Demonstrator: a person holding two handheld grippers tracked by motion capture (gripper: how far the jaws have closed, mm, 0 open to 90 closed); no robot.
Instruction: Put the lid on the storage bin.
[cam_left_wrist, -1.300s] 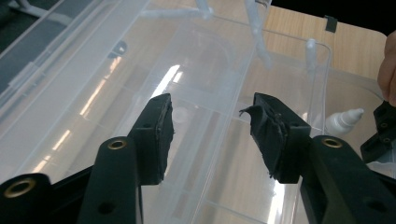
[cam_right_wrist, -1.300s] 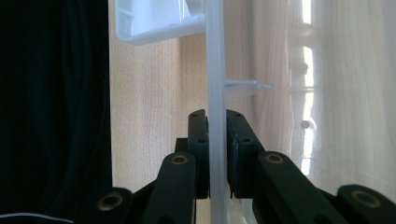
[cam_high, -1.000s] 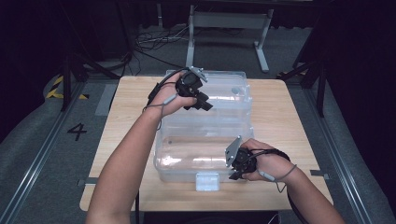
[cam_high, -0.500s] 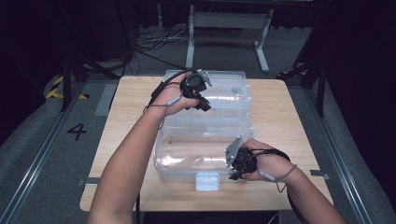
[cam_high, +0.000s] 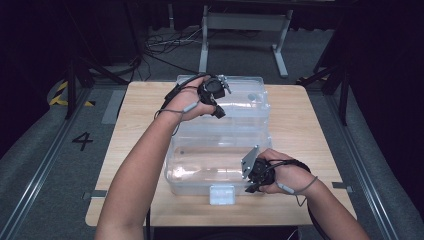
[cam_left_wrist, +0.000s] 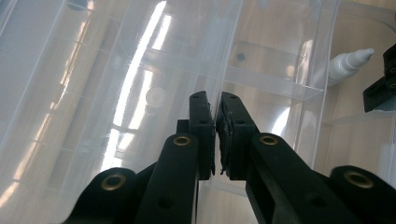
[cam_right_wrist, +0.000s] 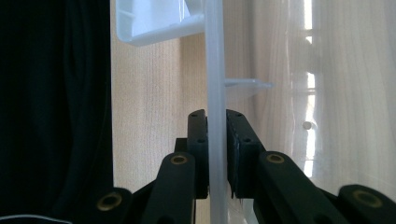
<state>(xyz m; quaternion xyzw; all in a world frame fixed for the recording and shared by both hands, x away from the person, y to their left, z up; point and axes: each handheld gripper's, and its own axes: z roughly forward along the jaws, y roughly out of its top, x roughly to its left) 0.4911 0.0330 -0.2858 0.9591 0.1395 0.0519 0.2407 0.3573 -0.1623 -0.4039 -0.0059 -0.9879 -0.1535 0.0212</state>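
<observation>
A large clear plastic box lies on the wooden table, a white latch at its near side. My left gripper is over the box's far half. In the left gripper view its jaws have just been closing and my left gripper is shut on a thin clear plastic edge of the box. My right gripper is at the near right corner. In the right gripper view my right gripper is shut on the box's translucent rim. A small white bottle lies inside the box.
A metal stand and loose cables are on the floor beyond the table. A floor marking "4" and rails lie to the left. Bare wood shows on both sides of the box.
The left hand has shifted slightly over the far half of the box. The right hand and the box have not moved.
</observation>
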